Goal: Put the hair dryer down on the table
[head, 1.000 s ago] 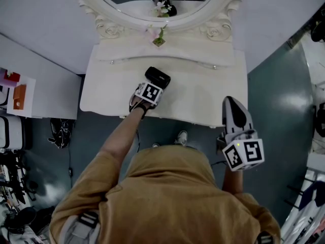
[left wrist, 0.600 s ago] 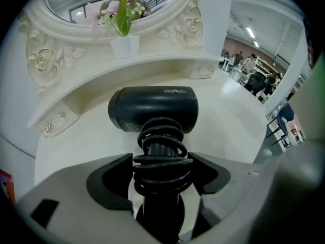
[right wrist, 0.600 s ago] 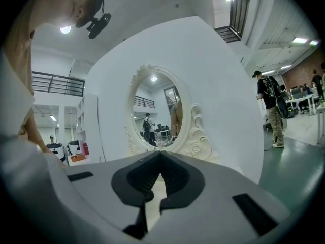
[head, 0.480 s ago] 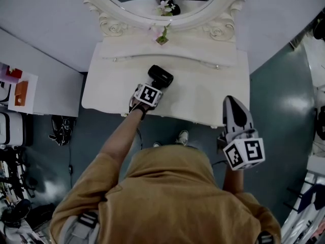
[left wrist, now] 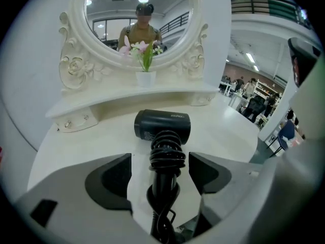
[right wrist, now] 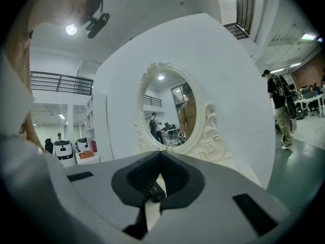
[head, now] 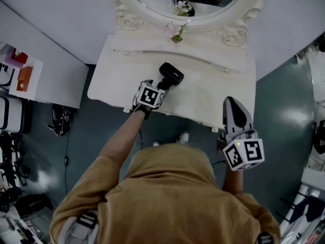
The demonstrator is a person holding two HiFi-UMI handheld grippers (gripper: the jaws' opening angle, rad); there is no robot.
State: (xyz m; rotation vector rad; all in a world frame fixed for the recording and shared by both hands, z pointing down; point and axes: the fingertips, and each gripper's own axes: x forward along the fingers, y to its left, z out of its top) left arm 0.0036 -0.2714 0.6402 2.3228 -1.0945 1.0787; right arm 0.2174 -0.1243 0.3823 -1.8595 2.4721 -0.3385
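A black hair dryer (head: 171,74) lies on the white dressing table (head: 213,93), its barrel toward the mirror. In the left gripper view the dryer (left wrist: 162,126) has its cord wound round the handle, which lies between the jaws. My left gripper (head: 160,85) stands wide open around that handle (left wrist: 163,159), with a gap on each side and no pad pressing on it. My right gripper (head: 232,102) hangs off the table's front right edge. Its jaws (right wrist: 160,154) meet at the tips, shut on nothing.
An oval mirror in a carved white frame (head: 231,32) stands at the table's back, with a small flower pot (head: 176,33) on the shelf before it. A white cabinet (head: 25,80) with coloured items is at the left. Dark floor surrounds the table.
The head view has swung, so the table sits further right and lower in the picture. The left gripper stays at the dryer's handle on the table. The right gripper holds its place.
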